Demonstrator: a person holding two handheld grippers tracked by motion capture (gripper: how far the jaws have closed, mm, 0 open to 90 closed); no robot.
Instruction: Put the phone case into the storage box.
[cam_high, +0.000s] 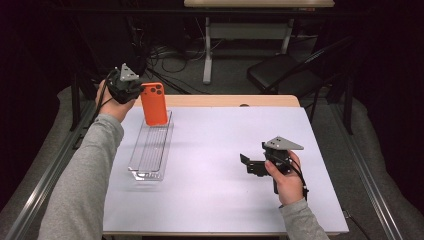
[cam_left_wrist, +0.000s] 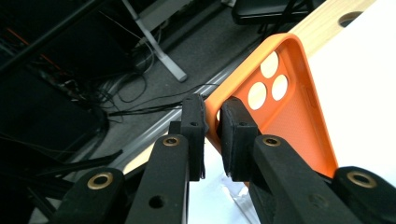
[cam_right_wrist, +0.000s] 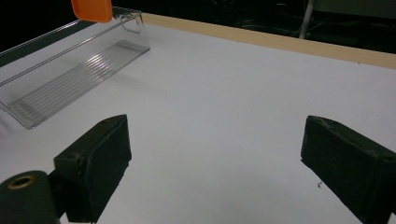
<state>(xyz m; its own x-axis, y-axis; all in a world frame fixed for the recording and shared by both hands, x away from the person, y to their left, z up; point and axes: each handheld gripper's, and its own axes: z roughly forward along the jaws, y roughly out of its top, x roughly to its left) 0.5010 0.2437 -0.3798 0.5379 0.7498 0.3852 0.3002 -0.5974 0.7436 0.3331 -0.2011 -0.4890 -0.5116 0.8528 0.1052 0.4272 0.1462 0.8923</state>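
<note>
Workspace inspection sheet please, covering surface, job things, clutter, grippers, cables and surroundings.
Surface: white table top with a pale wooden far edge.
Job's things: orange phone case held upright over the far end of the clear plastic tray; the tray looks empty.
Clutter: nothing seen.
Grippers: left gripper shut on the case's edge; right gripper open, low over bare table.
Cables: black cable trails from the right gripper; loose cables on the floor.
Surroundings: dark room, black chair, another table.

Orange phone case (cam_right_wrist: 92, 10) cut off by right gripper view's top edge
</note>
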